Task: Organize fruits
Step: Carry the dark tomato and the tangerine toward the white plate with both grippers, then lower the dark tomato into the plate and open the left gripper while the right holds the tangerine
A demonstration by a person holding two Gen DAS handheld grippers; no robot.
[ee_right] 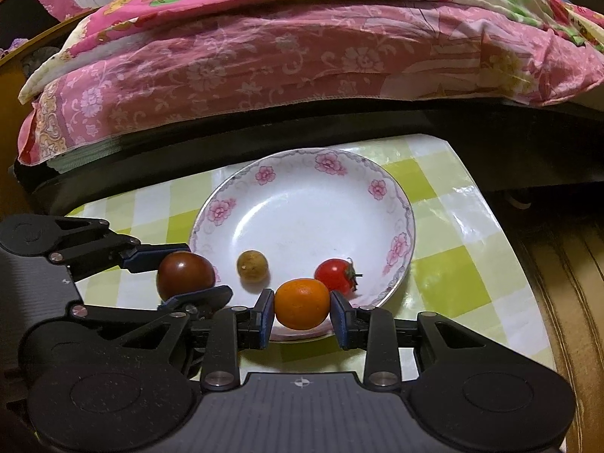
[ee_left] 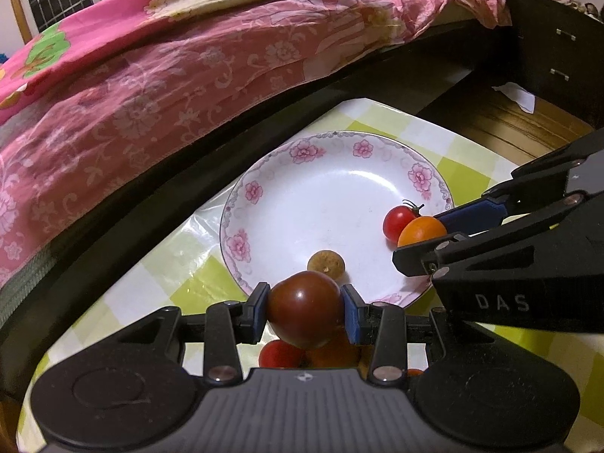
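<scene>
Your left tool (ee_left: 305,311) clamps a dark brown-red round tomato (ee_left: 305,307) at the near rim of the white floral-bordered china plate (ee_right: 377,188). Your right tool (ee_right: 302,311) grips an orange round fruit (ee_right: 302,304) over the same rim. On the plate: one small red cherry tomato (ee_right: 334,275), one tan rough-skinned ball-shaped fruit (ee_right: 252,266). The plate sits on the green-and-white checked worktop (ee_right: 445,283) beside a bed with pink floral bedding (ee_right: 264,60).

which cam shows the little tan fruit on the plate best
The right wrist view: the tan fruit lies whole and unblocked on the plate. In the left wrist view the fruit is partly hidden behind the dark tomato held in the left claw.
</scene>
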